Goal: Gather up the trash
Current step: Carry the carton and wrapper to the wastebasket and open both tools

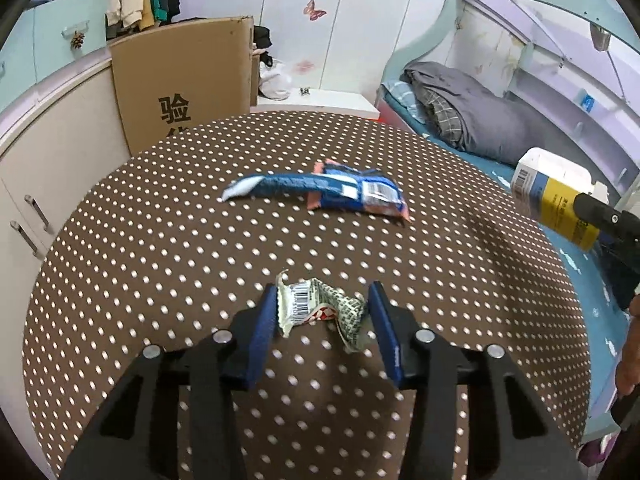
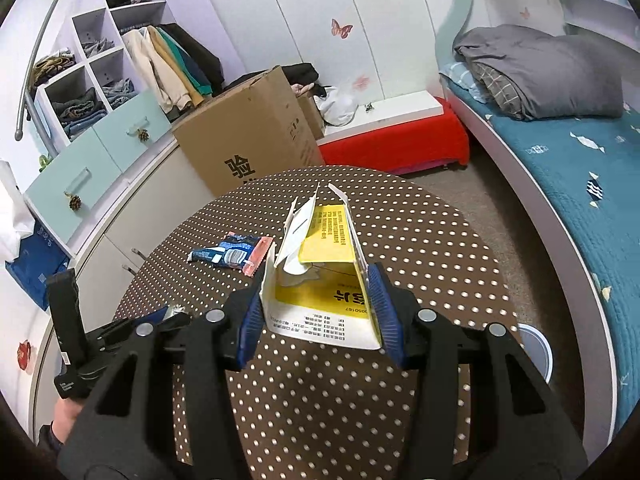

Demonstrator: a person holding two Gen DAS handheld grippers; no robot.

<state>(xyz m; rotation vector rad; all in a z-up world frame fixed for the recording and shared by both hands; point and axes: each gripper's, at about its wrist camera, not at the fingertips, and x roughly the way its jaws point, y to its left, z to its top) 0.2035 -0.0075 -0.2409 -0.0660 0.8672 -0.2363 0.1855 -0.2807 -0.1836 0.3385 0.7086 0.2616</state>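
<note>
A crumpled white and green wrapper (image 1: 324, 312) lies on the brown dotted round table (image 1: 160, 264) between the fingers of my left gripper (image 1: 326, 308); the jaws stand apart on either side of it, not closed. A blue snack wrapper (image 1: 320, 192) lies flat further back; it also shows in the right wrist view (image 2: 232, 256). My right gripper (image 2: 320, 300) is shut on a yellow and white carton (image 2: 320, 280), held above the table (image 2: 400, 400). The carton also shows at the right of the left wrist view (image 1: 556, 196).
A cardboard box (image 2: 248, 140) stands behind the table beside pale cabinets (image 1: 52, 168). A bed with a blue cover (image 2: 580, 184) and a grey blanket runs along the right. A red-covered low stand (image 2: 400, 144) sits at the back. A white round object (image 2: 538, 348) is on the floor right of the table.
</note>
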